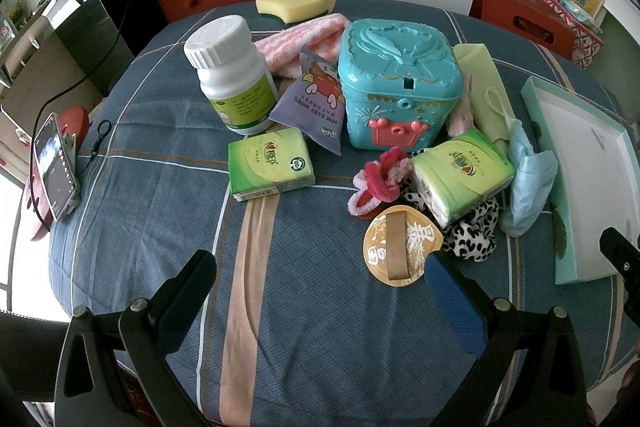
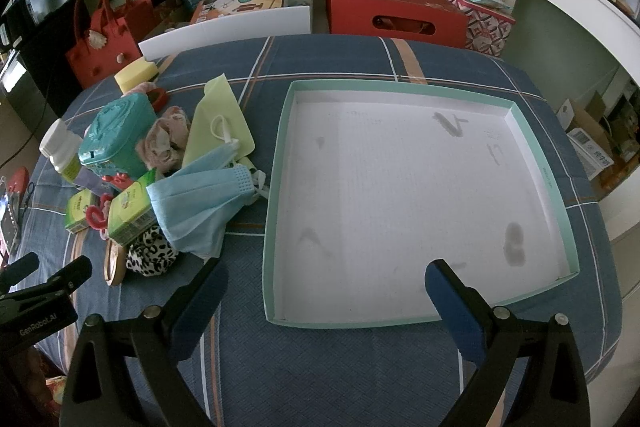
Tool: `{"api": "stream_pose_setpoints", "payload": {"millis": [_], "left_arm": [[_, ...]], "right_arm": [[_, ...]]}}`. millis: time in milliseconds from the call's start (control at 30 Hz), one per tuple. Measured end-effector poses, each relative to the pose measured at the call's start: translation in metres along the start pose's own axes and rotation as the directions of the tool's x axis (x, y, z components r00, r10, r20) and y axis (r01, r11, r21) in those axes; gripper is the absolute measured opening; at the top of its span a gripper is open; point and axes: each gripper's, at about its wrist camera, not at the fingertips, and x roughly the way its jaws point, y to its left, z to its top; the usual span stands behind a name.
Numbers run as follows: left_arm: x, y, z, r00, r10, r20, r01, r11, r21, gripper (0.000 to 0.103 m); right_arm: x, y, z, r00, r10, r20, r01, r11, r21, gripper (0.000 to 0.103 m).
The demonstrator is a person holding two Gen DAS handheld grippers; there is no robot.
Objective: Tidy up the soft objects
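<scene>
A pile of soft things lies on the blue plaid tablecloth: a blue face mask (image 1: 528,179) (image 2: 200,207), two green tissue packs (image 1: 270,165) (image 1: 462,175), red and pink scrunchies (image 1: 380,183), a leopard-print scrunchie (image 1: 474,237) (image 2: 150,253), a pink striped cloth (image 1: 304,39), a yellow sponge (image 1: 294,3) and a pale green cloth (image 2: 218,119). An empty shallow tray with a teal rim (image 2: 280,147) (image 1: 538,131) lies right of the pile. My left gripper (image 1: 320,287) is open above the near table. My right gripper (image 2: 326,289) is open at the tray's near edge.
A teal toy box (image 1: 400,83), a white pill bottle (image 1: 230,75), a wipes pack (image 1: 316,103) and a round gold lid (image 1: 402,245) sit among the pile. A phone on a stand (image 1: 54,173) is at the left edge. Red bags and boxes stand behind the table.
</scene>
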Motion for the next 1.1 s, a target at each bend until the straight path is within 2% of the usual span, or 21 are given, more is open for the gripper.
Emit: {"api": "stream_pose_setpoints", "payload": {"millis": [833, 967, 1100], "left_arm": [[0.003, 0.003, -0.004, 1.0, -0.008, -0.005, 0.008, 1.0, -0.009, 0.103], [0.008, 0.008, -0.002, 0.999, -0.027, -0.019, 0.026, 0.999, -0.045, 0.103], [0.015, 0.019, -0.001, 0.998, -0.044, -0.04, 0.039, 0.994, -0.106, 0.103]], "right_arm": [[0.001, 0.005, -0.003, 1.0, -0.004, -0.001, 0.004, 1.0, -0.011, 0.1], [-0.001, 0.006, 0.001, 1.0, -0.009, 0.019, 0.009, 1.0, -0.01, 0.1], [-0.005, 0.015, 0.006, 0.998, 0.039, 0.048, -0.038, 0.999, -0.009, 0.1]]}}
